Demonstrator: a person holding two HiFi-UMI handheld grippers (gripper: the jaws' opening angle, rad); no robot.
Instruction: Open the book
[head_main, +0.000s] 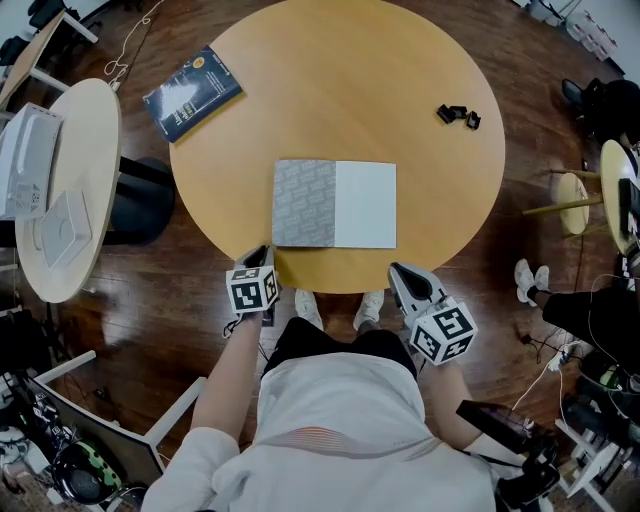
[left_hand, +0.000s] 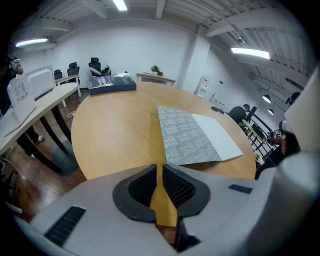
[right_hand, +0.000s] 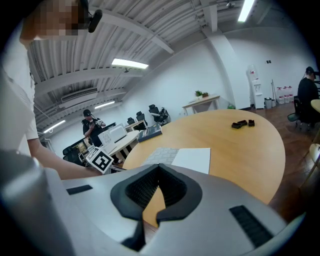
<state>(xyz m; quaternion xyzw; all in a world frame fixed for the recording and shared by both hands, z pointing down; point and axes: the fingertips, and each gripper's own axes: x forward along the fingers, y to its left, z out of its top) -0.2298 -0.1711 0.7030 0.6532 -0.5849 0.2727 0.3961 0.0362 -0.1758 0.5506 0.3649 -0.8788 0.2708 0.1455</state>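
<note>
The book (head_main: 335, 204) lies open near the front edge of the round wooden table (head_main: 400, 80). Its left half is a grey patterned inside cover (head_main: 303, 203) and its right half a blank white page (head_main: 365, 205). My left gripper (head_main: 262, 252) sits at the table's front edge, just below the book's left corner. Its jaws stand a narrow slit apart with nothing between them (left_hand: 160, 167), and the book (left_hand: 192, 135) is ahead of them. My right gripper (head_main: 397, 268) hovers off the book's right front corner. Its tips meet (right_hand: 159, 167) and hold nothing, with the book (right_hand: 177, 157) beyond.
A dark blue book (head_main: 192, 93) lies at the table's far left edge. Small black pieces (head_main: 458, 116) sit at the far right. A pale side table (head_main: 70, 190) with white devices stands to the left. A stool (head_main: 572, 195) and cables lie on the floor at right.
</note>
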